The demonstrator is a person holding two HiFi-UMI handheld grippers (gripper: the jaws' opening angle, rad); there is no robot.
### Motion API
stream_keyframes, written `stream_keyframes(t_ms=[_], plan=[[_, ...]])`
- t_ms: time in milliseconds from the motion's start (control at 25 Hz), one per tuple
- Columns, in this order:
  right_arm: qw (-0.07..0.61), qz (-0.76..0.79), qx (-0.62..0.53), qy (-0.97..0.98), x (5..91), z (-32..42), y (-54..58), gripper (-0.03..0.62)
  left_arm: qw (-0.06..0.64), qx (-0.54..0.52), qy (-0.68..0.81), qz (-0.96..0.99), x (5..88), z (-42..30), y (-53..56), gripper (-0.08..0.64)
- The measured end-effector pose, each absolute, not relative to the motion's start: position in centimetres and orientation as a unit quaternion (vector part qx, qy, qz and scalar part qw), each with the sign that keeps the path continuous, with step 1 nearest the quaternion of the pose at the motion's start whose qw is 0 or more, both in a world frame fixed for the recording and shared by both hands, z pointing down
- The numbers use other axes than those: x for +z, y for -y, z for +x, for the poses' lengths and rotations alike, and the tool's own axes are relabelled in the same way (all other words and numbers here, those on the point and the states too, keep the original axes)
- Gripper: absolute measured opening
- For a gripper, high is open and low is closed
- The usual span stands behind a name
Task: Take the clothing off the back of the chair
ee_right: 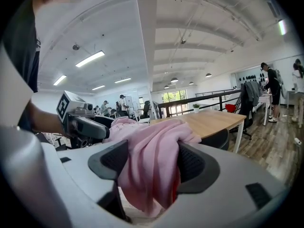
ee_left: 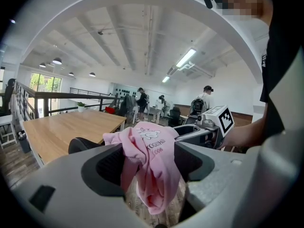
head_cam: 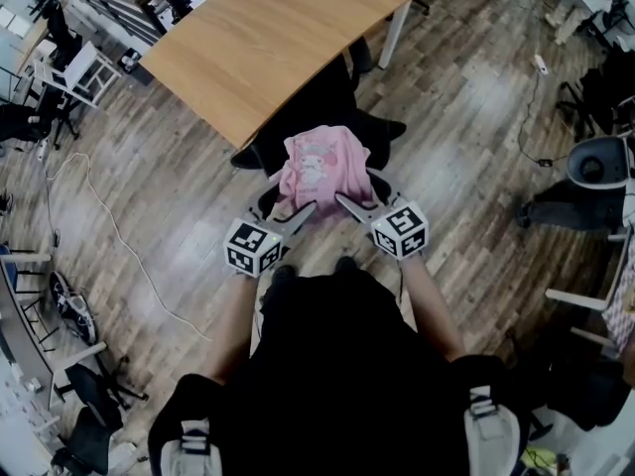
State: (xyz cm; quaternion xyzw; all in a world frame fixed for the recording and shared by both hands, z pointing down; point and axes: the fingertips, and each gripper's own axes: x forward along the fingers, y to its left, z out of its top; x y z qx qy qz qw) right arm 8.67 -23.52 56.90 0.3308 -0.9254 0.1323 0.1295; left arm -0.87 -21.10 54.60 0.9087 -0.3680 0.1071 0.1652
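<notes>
Pink fabric with a cartoon print, the garment (head_cam: 319, 167) is bunched up over the back of the black chair (head_cam: 322, 97), which stands just beside the wooden table (head_cam: 258, 38). The left gripper (head_cam: 291, 206) has its jaws closed on one fold of the garment. The right gripper (head_cam: 362, 194) pinches another fold, and the cloth fills the gap between its pads (ee_right: 192, 163).

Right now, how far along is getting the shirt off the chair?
Done: left gripper and right gripper each have the pink shirt bunched between their jaws. In hand: that two-sided grip. Left: the shirt seems to rest on the black chair; lift it clear.
</notes>
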Motion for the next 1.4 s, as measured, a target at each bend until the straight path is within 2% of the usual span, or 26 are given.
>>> stream_keyframes(t_ms=[680, 1400], plan=[[0.130, 0.294, 0.151, 0.935, 57.0, 6.9, 22.5, 0.225, 0.179, 0.113, 0.343, 0.915, 54.8, 0.9, 20.9, 0.307], [0.133, 0.276, 0.167, 0.937, 57.2, 5.7, 22.0, 0.158, 0.180, 0.123, 0.337, 0.916, 55.2, 0.9, 21.2, 0.245]])
